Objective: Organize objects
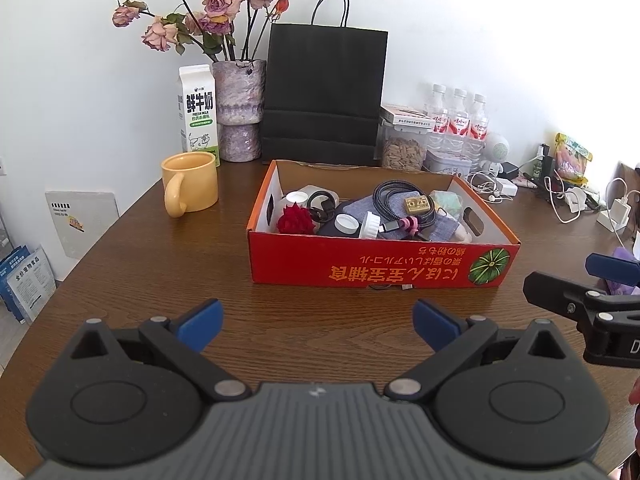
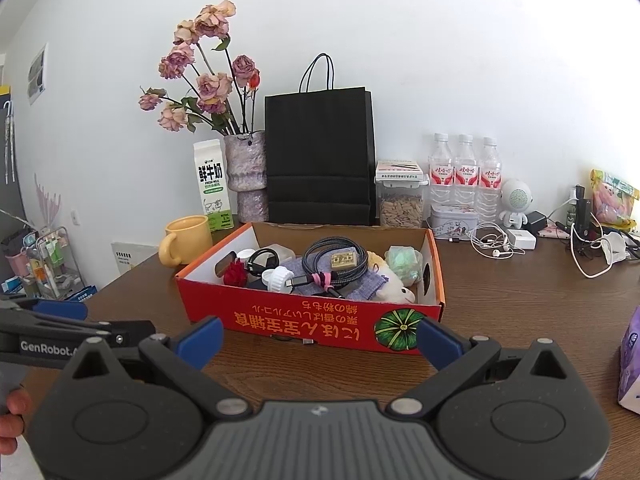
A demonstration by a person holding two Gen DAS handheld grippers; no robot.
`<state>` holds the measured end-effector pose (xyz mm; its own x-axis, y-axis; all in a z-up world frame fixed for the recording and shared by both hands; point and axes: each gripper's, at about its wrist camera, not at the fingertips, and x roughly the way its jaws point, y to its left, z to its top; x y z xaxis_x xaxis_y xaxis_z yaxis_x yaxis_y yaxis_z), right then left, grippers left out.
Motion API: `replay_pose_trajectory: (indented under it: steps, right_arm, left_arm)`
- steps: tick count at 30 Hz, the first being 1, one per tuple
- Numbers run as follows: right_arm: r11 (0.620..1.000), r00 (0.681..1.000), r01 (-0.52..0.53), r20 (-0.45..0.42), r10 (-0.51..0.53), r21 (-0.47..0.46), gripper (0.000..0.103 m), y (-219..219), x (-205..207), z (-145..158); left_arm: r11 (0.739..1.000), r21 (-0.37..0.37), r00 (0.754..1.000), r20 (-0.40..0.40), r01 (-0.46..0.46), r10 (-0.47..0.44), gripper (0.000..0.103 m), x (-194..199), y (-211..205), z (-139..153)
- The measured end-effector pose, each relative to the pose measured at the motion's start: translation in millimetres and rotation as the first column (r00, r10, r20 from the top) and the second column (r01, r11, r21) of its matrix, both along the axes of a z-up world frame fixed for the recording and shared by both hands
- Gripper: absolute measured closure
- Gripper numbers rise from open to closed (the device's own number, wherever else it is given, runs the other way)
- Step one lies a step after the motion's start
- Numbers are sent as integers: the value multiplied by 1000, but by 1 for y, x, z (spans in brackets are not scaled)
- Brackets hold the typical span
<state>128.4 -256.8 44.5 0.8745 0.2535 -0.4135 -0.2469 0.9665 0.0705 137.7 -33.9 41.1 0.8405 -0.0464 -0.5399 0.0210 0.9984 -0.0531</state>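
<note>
A red cardboard box [image 1: 360, 264] [image 2: 280, 316] stands in the middle of the wooden table. It holds a coiled braided cable [image 1: 394, 194] [image 2: 332, 258], a red rose head [image 1: 295, 219] [image 2: 235, 273], white caps [image 1: 370, 224], a grey cloth and a plush toy [image 2: 394, 288]. My left gripper [image 1: 318, 324] is open and empty, above the table in front of the box. My right gripper [image 2: 320, 340] is open and empty, near the box's front wall. The right gripper also shows at the left wrist view's right edge [image 1: 580, 296].
A yellow mug [image 1: 190, 182] [image 2: 186, 240], a milk carton [image 1: 198, 112], a vase of dried roses [image 1: 240, 112] and a black paper bag [image 1: 324, 92] stand behind the box. Water bottles [image 2: 464, 176], a seed jar, earphones and chargers lie at the back right. A purple pack [image 2: 630, 364] sits at right.
</note>
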Motion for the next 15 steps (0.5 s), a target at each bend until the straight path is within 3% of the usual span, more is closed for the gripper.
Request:
replay_pose_trajectory:
  steps: [15]
  right_arm:
    - [1000, 1000, 1, -2, -1, -4, 0, 2, 1, -3]
  left_arm:
    - [1000, -5, 1000, -5, 9, -9, 0, 0, -1, -1]
